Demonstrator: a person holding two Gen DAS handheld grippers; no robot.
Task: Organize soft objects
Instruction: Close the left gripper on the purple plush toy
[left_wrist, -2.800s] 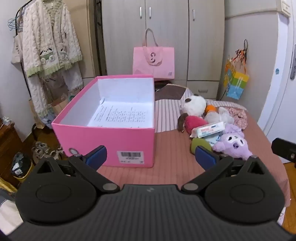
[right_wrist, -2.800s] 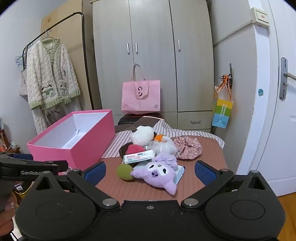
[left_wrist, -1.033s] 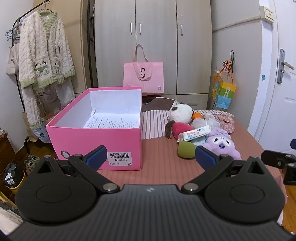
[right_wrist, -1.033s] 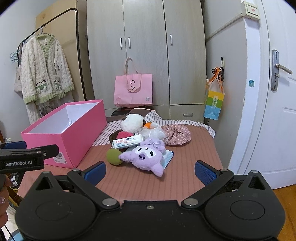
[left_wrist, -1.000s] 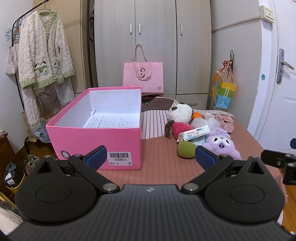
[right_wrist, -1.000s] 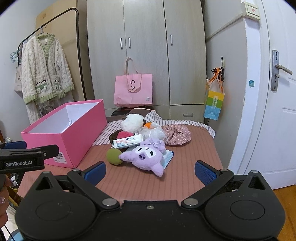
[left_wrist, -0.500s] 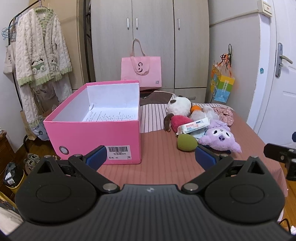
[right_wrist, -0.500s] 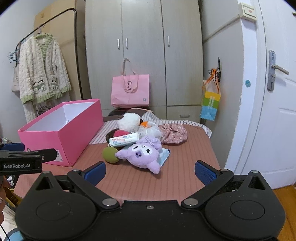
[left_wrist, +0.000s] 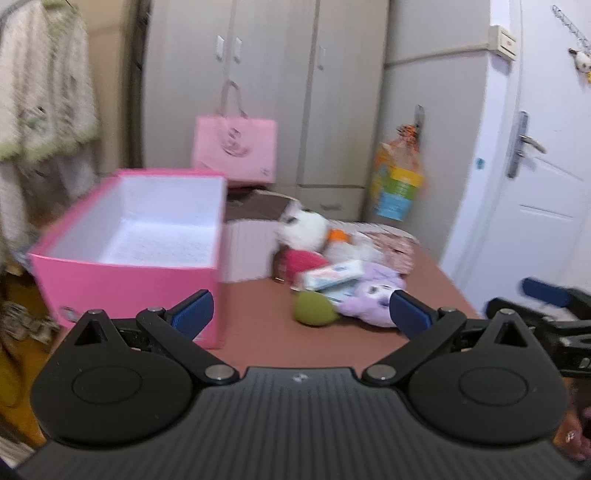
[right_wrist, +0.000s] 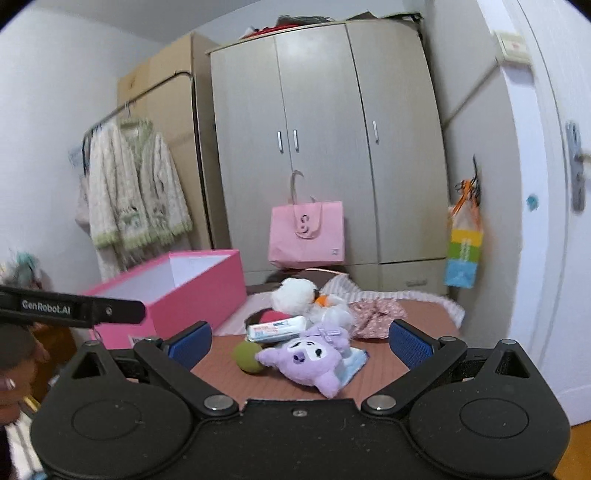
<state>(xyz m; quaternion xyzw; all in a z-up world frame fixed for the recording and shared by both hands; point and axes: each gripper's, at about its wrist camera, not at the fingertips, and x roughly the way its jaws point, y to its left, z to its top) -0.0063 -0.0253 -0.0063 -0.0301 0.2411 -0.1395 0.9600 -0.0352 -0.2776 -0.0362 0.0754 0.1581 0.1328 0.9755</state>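
Note:
A pile of soft things lies on the brown table (right_wrist: 373, 376): a purple plush (right_wrist: 310, 356), a green ball (right_wrist: 248, 355), a white plush (right_wrist: 293, 291), a red plush (left_wrist: 301, 260), a tissue pack (right_wrist: 277, 328) and a floral cloth (right_wrist: 376, 312). An open pink box (left_wrist: 122, 254) stands left of the pile, with only paper inside. My left gripper (left_wrist: 300, 312) is open and empty, short of the green ball (left_wrist: 314, 310). My right gripper (right_wrist: 300, 343) is open and empty, short of the pile.
A pink tote bag (right_wrist: 306, 232) leans on the wardrobe (right_wrist: 325, 147) behind the table. A cardigan (right_wrist: 136, 199) hangs on a rack at left. A colourful bag (right_wrist: 463, 254) hangs at right beside a white door (right_wrist: 554, 221).
Both grippers have moved; the left view has swung right and blurred, bringing the right gripper further into it. The right view has tilted up. The soft things and box have not moved.

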